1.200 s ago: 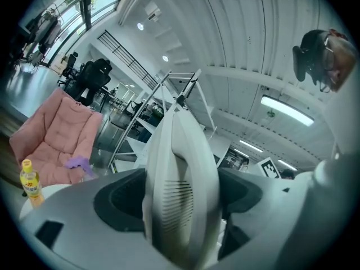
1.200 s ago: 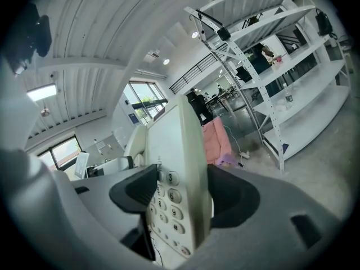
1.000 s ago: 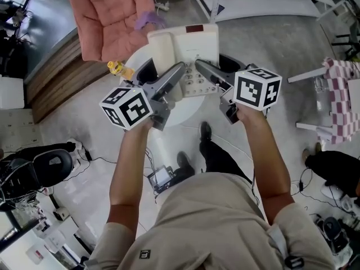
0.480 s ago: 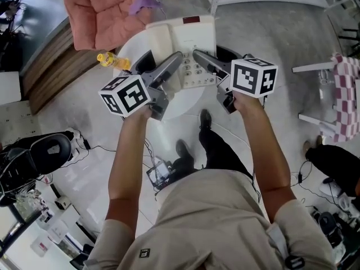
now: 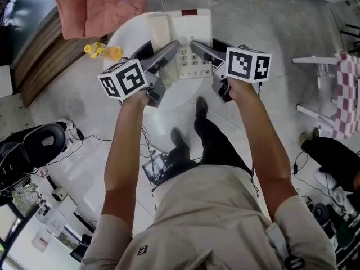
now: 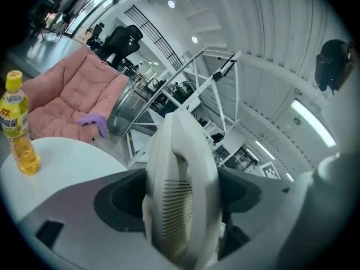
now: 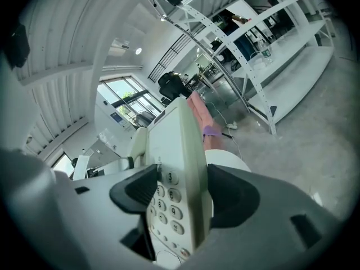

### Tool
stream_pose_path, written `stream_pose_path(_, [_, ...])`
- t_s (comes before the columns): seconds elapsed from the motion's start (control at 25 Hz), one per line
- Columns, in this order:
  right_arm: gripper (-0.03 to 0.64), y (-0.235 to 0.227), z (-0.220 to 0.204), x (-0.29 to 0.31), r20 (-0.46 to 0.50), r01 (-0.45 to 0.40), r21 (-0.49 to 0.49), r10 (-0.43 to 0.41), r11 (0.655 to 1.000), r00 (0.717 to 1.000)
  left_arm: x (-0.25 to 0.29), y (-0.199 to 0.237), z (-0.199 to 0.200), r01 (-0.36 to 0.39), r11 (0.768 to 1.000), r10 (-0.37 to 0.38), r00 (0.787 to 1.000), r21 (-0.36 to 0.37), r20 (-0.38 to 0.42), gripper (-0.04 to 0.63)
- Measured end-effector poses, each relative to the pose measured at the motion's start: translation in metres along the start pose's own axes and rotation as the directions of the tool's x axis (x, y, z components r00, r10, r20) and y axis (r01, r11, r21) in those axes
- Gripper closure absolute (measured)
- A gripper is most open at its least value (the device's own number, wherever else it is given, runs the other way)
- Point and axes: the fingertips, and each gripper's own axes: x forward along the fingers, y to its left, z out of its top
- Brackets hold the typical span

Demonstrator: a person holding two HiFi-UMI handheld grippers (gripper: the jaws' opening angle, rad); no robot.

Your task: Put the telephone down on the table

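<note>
A cream desk telephone (image 5: 190, 38), its handset (image 5: 159, 31) lying in the cradle on its left side, is held over the round white table (image 5: 125, 43). My left gripper (image 5: 170, 48) is shut on the handset side, where the ribbed telephone edge (image 6: 179, 198) fills the space between the jaws. My right gripper (image 5: 195, 45) is shut on the keypad side, and the number keys (image 7: 170, 198) show between its jaws. Whether the telephone's base touches the table is hidden.
A yellow drink bottle (image 5: 103, 50) stands on the table's left part, also showing as the bottle (image 6: 17, 129) in the left gripper view. A pink cushioned chair (image 5: 93, 7) sits behind the table. White metal shelving (image 7: 264, 49) stands to the right. Cables and gear lie on the floor.
In the head view the whole scene has slid upward in the frame. Both grippers keep their hold on the telephone over the table, and it sits a little farther from me.
</note>
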Motion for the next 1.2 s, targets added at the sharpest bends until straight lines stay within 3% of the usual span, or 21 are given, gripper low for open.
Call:
stream_pose_path(0.48, [0.353, -0.064, -0.048, 0.042, -0.071, 0.042, 0.113, -0.034, 0.993, 0.997, 0.037, 0.058, -0.062, -0.031, 0.991, 0.014, 0.992, -0.131, -0.129, 0.219])
stream_pose_path(1.2, [0.347, -0.131, -0.092, 0.084, -0.138, 0.139, 0.164, -0.117, 0.977, 0.984, 0.075, 0.124, -0.118, -0.115, 0.959, 0.06, 0.975, -0.257, -0.212, 0.219])
